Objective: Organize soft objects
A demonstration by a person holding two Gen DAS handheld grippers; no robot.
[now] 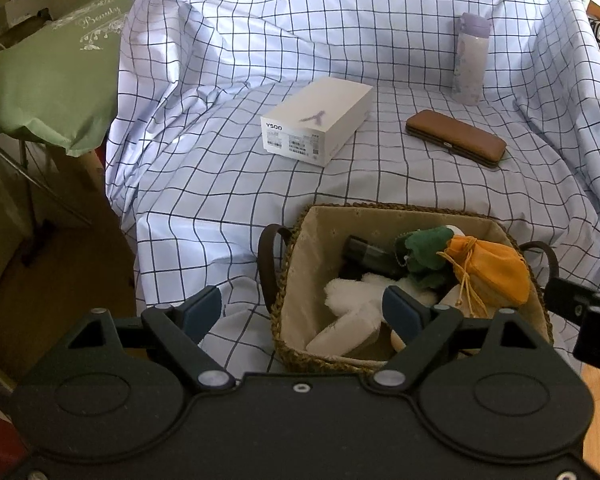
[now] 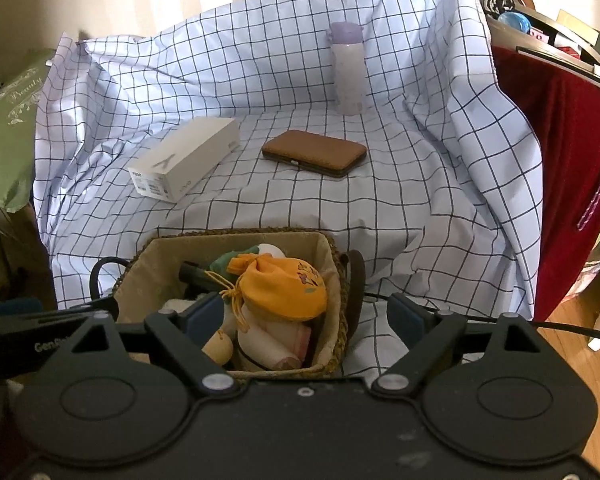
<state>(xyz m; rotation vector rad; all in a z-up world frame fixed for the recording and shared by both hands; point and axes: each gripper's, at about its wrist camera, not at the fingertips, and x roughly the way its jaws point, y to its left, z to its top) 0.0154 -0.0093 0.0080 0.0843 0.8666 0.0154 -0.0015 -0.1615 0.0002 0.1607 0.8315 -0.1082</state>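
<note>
A woven basket with dark handles sits at the near edge of the checked sheet. Inside it lie an orange drawstring pouch, a green plush, a white plush, a dark tube-like thing and a pale rolled cloth. My left gripper hangs open over the basket's left wall, holding nothing. My right gripper is open above the basket's right side; the pouch shows between its fingers, untouched by the pads.
Behind the basket on the sheet lie a white box and a brown case, with a pale purple bottle upright at the back. A green bag hangs at left, a red cloth at right.
</note>
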